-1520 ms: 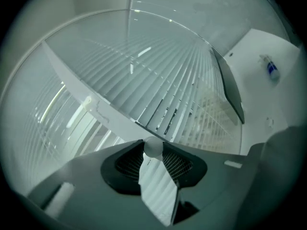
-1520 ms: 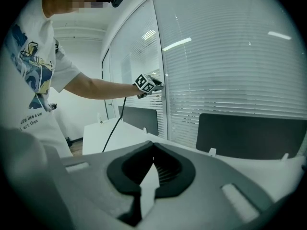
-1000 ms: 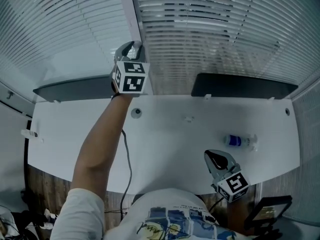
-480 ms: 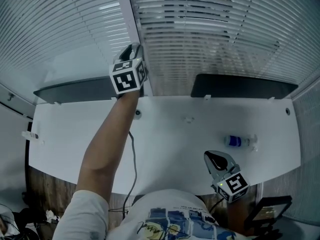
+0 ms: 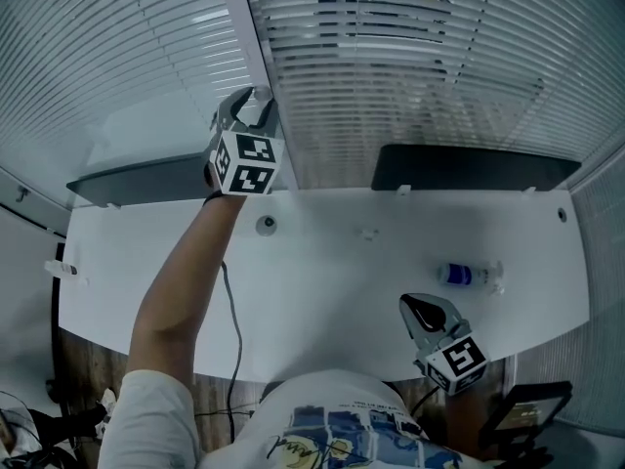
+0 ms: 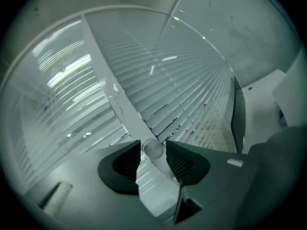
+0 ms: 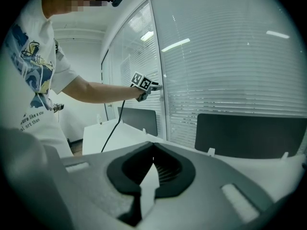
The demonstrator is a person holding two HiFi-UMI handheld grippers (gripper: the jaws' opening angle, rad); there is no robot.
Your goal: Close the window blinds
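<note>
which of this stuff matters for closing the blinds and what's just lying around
For the job: blinds; knob on the window frame; left gripper, fingers just been opening, knob between them.
Lying about: bottle; dark screens; right gripper, idle.

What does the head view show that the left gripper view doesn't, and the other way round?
Only the head view: the water bottle, the person's arm and the right hand-held gripper. Only the left gripper view: the round knob between the jaws of the left hand-held gripper, which have just been opening. Both: the blinds and the white window post.
</note>
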